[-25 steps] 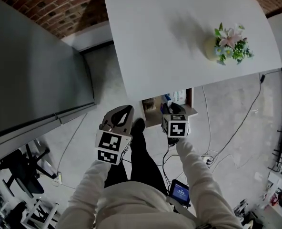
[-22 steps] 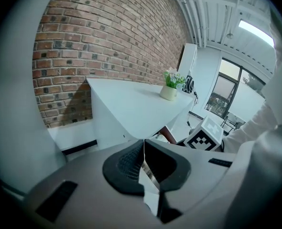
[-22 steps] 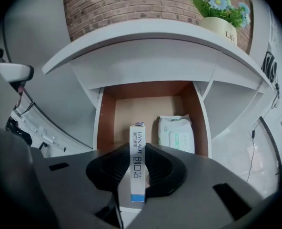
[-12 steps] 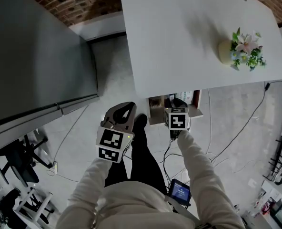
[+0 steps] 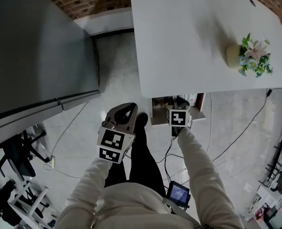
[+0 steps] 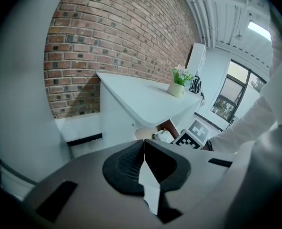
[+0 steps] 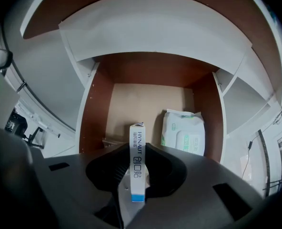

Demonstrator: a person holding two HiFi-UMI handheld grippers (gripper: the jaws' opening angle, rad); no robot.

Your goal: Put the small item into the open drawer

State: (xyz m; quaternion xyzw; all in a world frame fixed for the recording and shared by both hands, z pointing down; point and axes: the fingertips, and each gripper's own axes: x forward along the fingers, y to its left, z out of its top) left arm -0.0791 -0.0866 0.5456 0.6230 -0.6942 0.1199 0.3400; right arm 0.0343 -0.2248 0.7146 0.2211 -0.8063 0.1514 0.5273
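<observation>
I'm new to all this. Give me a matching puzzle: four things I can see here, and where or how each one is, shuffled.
Things:
1. small box
2. wipes pack
3. flower pot
4. left gripper

Places or states:
A. on the white table
B. shut, nothing in it
C. clamped in the right gripper
D. lying in the open drawer

Pairs: 1-C, 2-D, 3-A, 4-B

A pale round pot of pink flowers (image 5: 253, 58) is sitting near the right end of a white flat tabletop (image 5: 188, 37). Under that tabletop, a white soft wipes pack (image 7: 184, 132) is lying in an open brown wooden drawer (image 7: 95, 109); dark cables (image 5: 246, 125) are trailing over the grey floor (image 5: 117, 75).
</observation>
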